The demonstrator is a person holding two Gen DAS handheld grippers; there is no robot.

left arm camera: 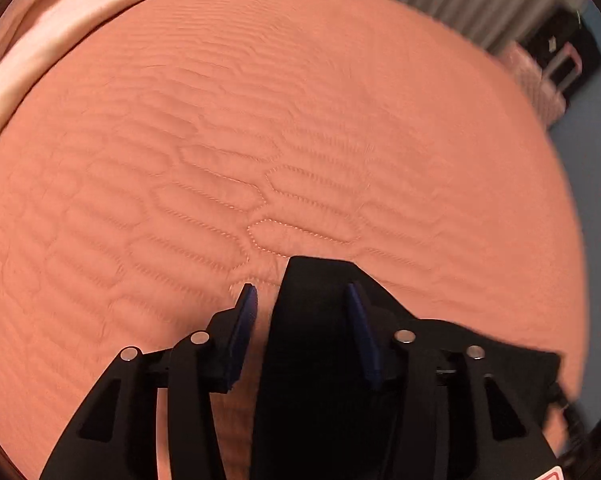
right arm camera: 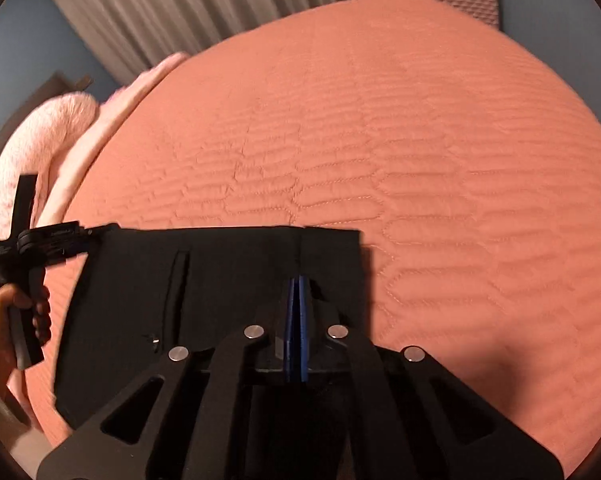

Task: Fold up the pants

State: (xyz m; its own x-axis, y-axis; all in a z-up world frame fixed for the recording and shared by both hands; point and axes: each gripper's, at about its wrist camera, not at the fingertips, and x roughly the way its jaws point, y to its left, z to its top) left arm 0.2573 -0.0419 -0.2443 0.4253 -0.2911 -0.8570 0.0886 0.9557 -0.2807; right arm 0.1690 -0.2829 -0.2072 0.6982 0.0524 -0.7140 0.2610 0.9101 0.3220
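A: Quilted orange bed (right arm camera: 440, 128), black pants (right arm camera: 220, 280) lay flat at its near edge.

B: My right hand-held gripper (right arm camera: 298, 292) was pinched together on the waistband; the left hand-held gripper (left arm camera: 300, 300) stood apart, so that corner could've sagged.

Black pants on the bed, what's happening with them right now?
A person is folding the black pants on the orange quilted bedspread, with a hand-held gripper in each hand. The right hand-held gripper is shut over the pants near their top edge. The left hand-held gripper stands open at the pants' left corner, with a flap of fabric between its fingers, not pinched. The pants lie flat, apparently already folded over.
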